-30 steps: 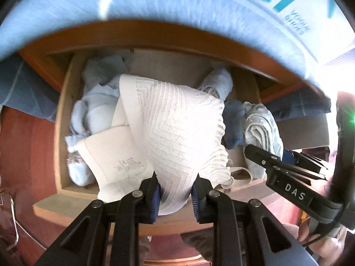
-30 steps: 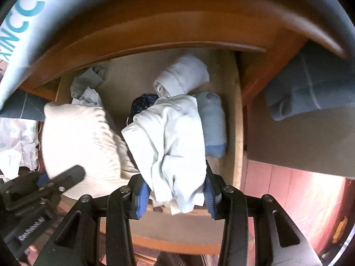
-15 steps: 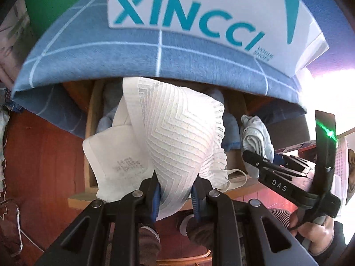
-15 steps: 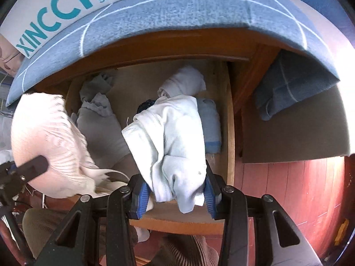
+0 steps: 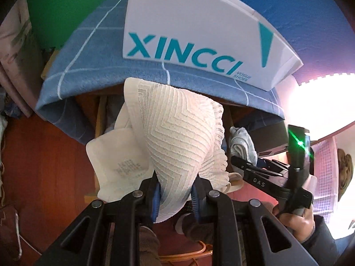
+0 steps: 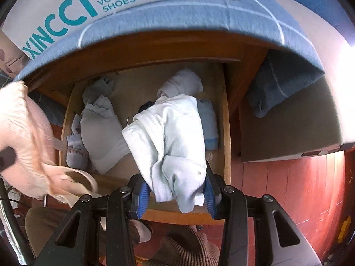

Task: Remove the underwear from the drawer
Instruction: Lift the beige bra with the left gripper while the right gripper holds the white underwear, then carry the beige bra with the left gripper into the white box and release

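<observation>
My left gripper is shut on a cream ribbed lace bra, held up above and in front of the open wooden drawer. The bra also shows at the left of the right wrist view. My right gripper is shut on pale white underwear, held above the drawer's front edge. The right gripper and its underwear also show in the left wrist view. Several folded garments still lie in the drawer.
A blue checked cloth covers the cabinet top, with a white XINCCI shoe box on it. A dark blue towel hangs at the right. A red wooden floor lies below. The person's knees are under the grippers.
Both grippers have lifted and drawn back from the drawer with their garments. The bra has left the drawer fully; the box and cabinet top have come into view.
</observation>
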### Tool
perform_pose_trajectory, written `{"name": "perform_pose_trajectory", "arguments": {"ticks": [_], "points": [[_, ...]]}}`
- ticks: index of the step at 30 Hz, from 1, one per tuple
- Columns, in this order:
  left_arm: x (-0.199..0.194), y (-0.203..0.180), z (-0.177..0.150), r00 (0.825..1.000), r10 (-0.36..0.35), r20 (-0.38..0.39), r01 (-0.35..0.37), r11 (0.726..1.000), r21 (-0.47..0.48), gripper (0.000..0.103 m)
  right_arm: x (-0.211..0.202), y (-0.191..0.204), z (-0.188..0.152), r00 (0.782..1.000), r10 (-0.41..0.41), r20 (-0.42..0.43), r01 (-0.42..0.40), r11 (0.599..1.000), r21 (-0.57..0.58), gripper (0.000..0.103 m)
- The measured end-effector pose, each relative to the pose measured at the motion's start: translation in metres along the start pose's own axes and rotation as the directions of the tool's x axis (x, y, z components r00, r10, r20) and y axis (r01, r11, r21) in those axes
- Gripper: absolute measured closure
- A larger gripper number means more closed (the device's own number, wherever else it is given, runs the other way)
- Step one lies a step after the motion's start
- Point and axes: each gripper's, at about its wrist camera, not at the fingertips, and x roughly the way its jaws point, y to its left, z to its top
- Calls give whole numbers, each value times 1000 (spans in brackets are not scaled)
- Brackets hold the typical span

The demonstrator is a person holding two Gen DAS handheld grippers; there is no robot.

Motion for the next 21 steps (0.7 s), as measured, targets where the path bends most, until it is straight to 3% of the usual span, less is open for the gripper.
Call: {"name": "perform_pose_trajectory", "arguments": {"ticks": [6,13,21], "points": [[-32,-8,2,999,14,51,-17,998,60,80,1,-5,-3,1000,19,-1,-19,1000,23,65],[-72,-10,14,992,15,124,-23,998,66,80,5,-4,-4,1000,2,-16,-2,1000,5,65],[-117,-20,30,980,10,199,-26,997,77,80,9,1,-5,998,-64,-27,63,997,-45,65]]}}
